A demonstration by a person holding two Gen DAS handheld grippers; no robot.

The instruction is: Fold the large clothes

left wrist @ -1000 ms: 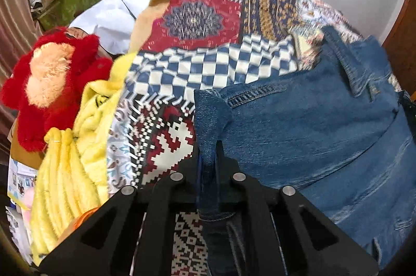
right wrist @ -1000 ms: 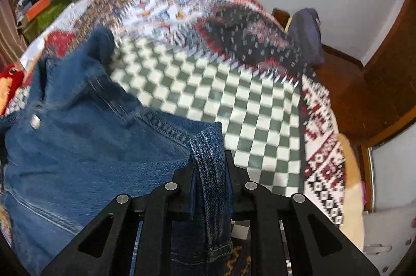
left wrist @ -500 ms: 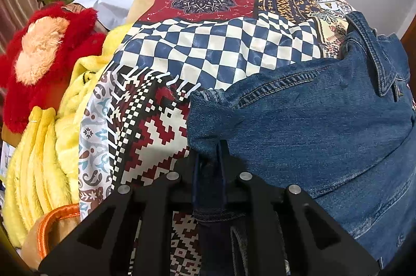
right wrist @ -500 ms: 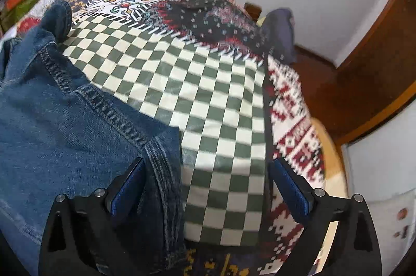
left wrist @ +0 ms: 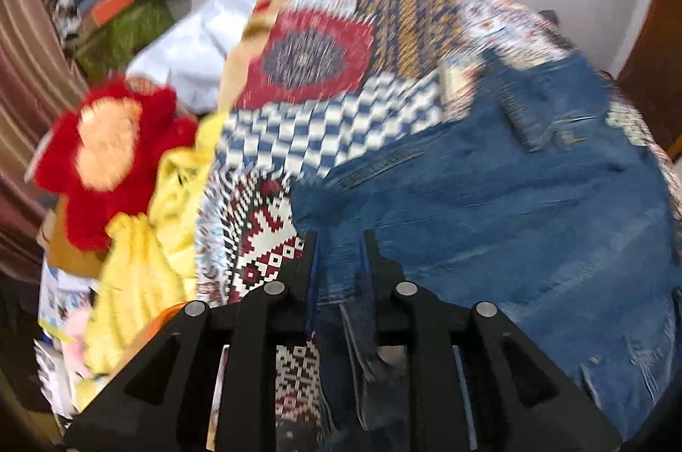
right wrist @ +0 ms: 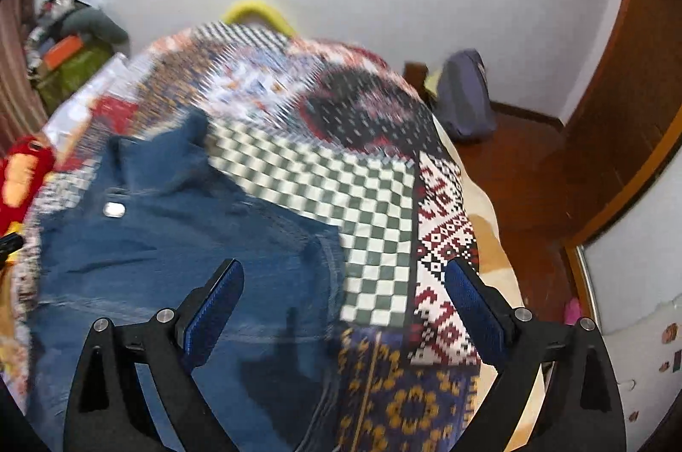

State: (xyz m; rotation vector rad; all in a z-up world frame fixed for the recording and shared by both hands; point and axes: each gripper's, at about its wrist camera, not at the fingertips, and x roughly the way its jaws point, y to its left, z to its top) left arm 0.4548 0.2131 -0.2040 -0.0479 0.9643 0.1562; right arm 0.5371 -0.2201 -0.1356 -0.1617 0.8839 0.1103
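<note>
A blue denim jacket (left wrist: 490, 205) lies spread on a patchwork bedspread (left wrist: 324, 68). In the left wrist view my left gripper (left wrist: 339, 243) has its jaws slightly parted, with a denim edge still lying between the fingers. In the right wrist view the jacket (right wrist: 170, 239) lies flat on the bedspread (right wrist: 375, 196), with its collar toward the far end. My right gripper (right wrist: 341, 290) is wide open and empty, raised above the jacket's right edge. Both views are motion blurred.
A red plush toy (left wrist: 106, 149) and yellow cloth (left wrist: 140, 264) lie left of the bed. A pile of bags (left wrist: 115, 21) stands at the far left. A purple bag (right wrist: 464, 94) sits on the wooden floor (right wrist: 533, 196) right of the bed.
My right gripper opened, let go of the denim edge and rose back. My left gripper's jaws parted a little and it lifted away; the jacket now lies flat.
</note>
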